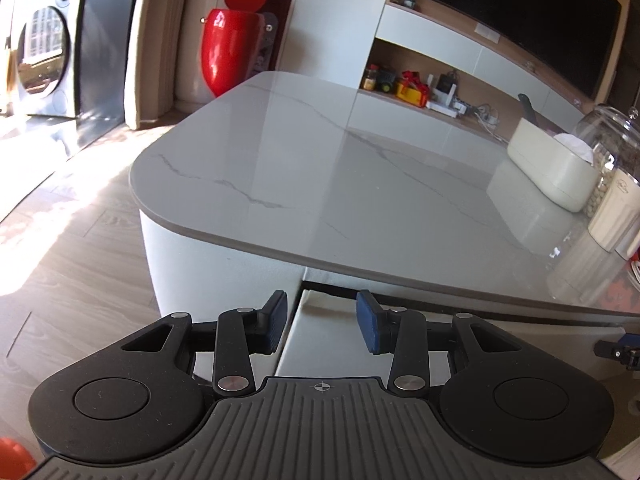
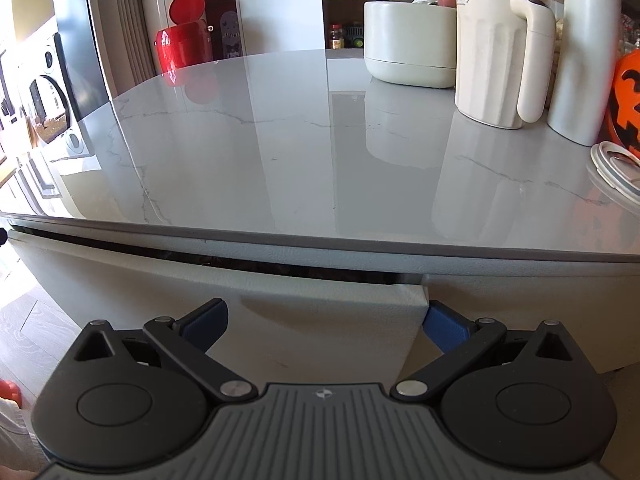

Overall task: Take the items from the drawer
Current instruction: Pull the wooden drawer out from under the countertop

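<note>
The white drawer front point(image 2: 320, 320) sits just under the marble tabletop point(image 2: 280, 152), with a thin dark gap along its top. Its inside is hidden. My right gripper point(image 2: 324, 322) is open wide in front of it. The left pad is off the panel and the right pad point(image 2: 444, 326) shows past the panel's right edge. In the left wrist view my left gripper point(image 1: 322, 322) is open with nothing between its pads. It straddles the left end of the drawer front point(image 1: 332, 332). The right gripper point(image 1: 620, 350) shows at that view's right edge.
A cream tissue box point(image 2: 408, 44), a cream jug point(image 2: 500, 56), a tall pale container point(image 2: 584, 48), an orange pumpkin bucket point(image 2: 628, 96) and a round lid point(image 2: 616, 168) stand at the table's back right. A red bin point(image 1: 230, 44) and a washing machine point(image 1: 44, 44) lie beyond.
</note>
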`<move>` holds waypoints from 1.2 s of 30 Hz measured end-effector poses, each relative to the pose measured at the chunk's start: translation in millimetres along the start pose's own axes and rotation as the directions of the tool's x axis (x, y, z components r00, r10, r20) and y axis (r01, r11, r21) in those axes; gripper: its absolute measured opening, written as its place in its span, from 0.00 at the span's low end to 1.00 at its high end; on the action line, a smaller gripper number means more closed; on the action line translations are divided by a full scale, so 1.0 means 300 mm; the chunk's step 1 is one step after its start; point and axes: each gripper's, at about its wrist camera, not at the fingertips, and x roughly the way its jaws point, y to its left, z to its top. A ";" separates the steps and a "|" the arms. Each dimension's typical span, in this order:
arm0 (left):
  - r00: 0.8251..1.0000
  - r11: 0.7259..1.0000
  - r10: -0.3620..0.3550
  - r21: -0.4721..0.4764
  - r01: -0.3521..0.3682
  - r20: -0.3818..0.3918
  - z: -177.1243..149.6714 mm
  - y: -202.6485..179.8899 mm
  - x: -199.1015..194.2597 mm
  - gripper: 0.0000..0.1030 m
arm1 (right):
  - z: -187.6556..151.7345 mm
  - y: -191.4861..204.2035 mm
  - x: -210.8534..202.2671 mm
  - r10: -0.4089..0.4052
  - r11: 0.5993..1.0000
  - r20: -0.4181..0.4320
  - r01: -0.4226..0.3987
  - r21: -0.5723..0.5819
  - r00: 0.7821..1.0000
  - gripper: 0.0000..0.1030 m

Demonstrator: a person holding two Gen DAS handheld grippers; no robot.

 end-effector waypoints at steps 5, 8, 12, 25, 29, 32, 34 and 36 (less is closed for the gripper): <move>0.999 0.996 -0.038 -0.085 0.035 -0.039 0.022 0.021 0.048 0.40 | -0.007 0.013 0.005 -0.016 0.999 0.004 0.016 -0.028 1.000 1.00; 0.995 0.996 -0.054 -0.078 0.048 -0.087 0.017 0.002 0.075 0.50 | -0.010 0.016 0.005 -0.016 0.999 0.005 0.016 -0.037 1.000 1.00; 0.992 0.998 -0.049 -0.038 0.045 -0.112 0.009 -0.016 0.060 0.54 | -0.017 0.020 0.000 -0.015 0.998 -0.001 0.015 -0.062 1.000 1.00; 0.992 0.996 0.020 0.089 -0.009 -0.122 -0.012 -0.271 0.010 0.47 | 0.047 0.198 -0.052 -0.101 0.993 0.047 0.098 0.059 0.994 1.00; 0.992 0.992 0.027 0.128 -0.010 -0.126 -0.033 -0.326 0.022 0.47 | 0.051 0.264 -0.006 -0.141 0.990 0.053 0.140 0.019 0.989 1.00; 0.991 0.990 0.020 0.139 -0.002 -0.130 -0.025 -0.347 0.034 0.47 | 0.059 0.253 0.013 -0.141 0.989 0.037 0.139 0.051 0.989 1.00; 0.992 0.986 0.041 0.164 -0.020 -0.123 -0.017 -0.362 0.052 0.47 | 0.062 0.250 0.012 -0.140 0.989 0.027 0.138 0.044 0.990 1.00; 0.987 0.980 0.078 0.191 -0.050 -0.143 -0.008 -0.380 0.086 0.47 | 0.075 0.251 0.014 -0.137 0.990 0.006 0.137 0.044 0.991 1.00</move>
